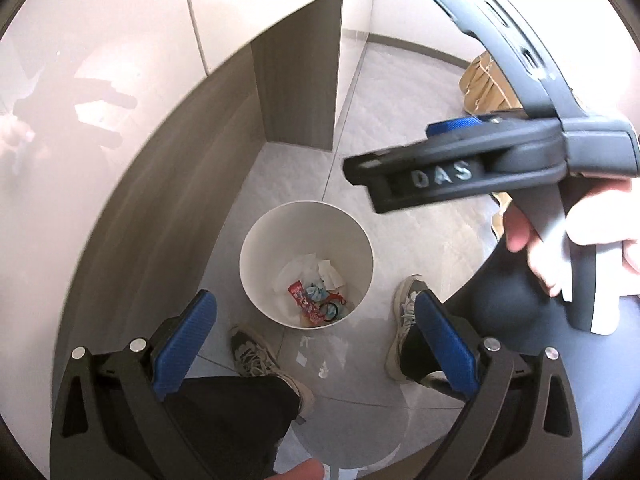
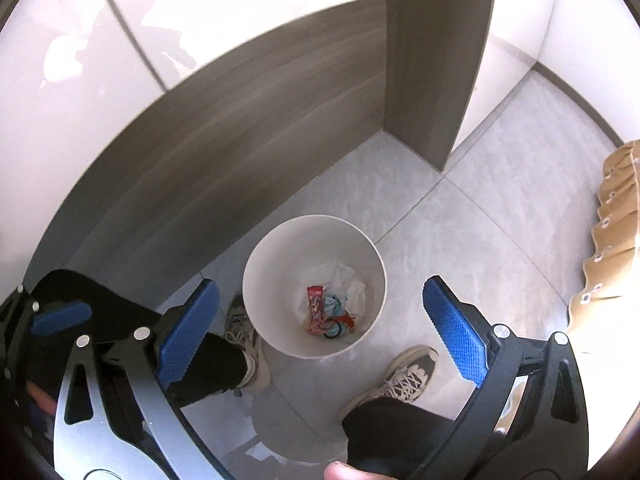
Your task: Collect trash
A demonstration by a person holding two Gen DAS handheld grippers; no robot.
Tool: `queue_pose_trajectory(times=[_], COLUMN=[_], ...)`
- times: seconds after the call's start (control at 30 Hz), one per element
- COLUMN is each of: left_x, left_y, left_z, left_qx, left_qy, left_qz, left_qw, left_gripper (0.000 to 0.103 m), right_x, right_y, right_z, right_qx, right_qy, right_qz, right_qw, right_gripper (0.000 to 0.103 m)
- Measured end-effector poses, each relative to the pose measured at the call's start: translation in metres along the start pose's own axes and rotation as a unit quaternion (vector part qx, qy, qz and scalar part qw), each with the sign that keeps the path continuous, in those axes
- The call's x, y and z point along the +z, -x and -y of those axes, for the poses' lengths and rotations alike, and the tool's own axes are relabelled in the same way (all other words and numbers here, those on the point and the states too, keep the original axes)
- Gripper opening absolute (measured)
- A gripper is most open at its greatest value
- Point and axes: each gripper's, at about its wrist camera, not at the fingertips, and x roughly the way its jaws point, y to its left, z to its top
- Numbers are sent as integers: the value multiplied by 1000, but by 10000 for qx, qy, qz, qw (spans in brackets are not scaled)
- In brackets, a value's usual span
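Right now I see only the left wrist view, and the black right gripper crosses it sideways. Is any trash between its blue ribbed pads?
Observer: No. In the right wrist view the right gripper is wide open, with nothing between its pads. It looks down into the round white plastic bin.
Operator: In my view it also covers something brown behind it. What is that?
Observer: A row of brown paper bags with white eyelets, lined up on the grey tiled floor to the right of the bin and apart from it.
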Motion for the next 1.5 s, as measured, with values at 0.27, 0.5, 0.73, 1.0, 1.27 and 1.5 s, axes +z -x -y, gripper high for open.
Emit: queue_pose_trajectory(times=[0.27, 0.5, 0.73, 1.0, 1.27, 1.5], left_x=[-21, -30, -36, -42, -55, -64], left_y=[34, 63, 110, 179, 256, 299], left_z=[5, 7, 17, 13, -10, -23], left_qx=[-51, -94, 217, 331, 83, 446], left_qy=[-124, -129, -288, -205, 174, 346], left_qz=[193, 542, 1148, 1823, 2223, 2472], left_qw=[9997, 9984, 9927, 9825, 9748, 9673], left_gripper=[97, 97, 97, 97, 97, 97], right_x=[-23, -40, -61, -72, -76, -92], right_y=[33, 63, 112, 196, 266, 325], right_z=[-8, -17, -32, -60, -93, -123], right_qx=[-61, -103, -101, -124, -78, 203], right_qy=[70, 140, 278, 363, 531, 713], right_qz=[219, 404, 595, 1289, 1808, 2313], right_qw=[9997, 9990, 9978, 9909, 9821, 9701], right_gripper=[98, 98, 98, 98, 98, 98])
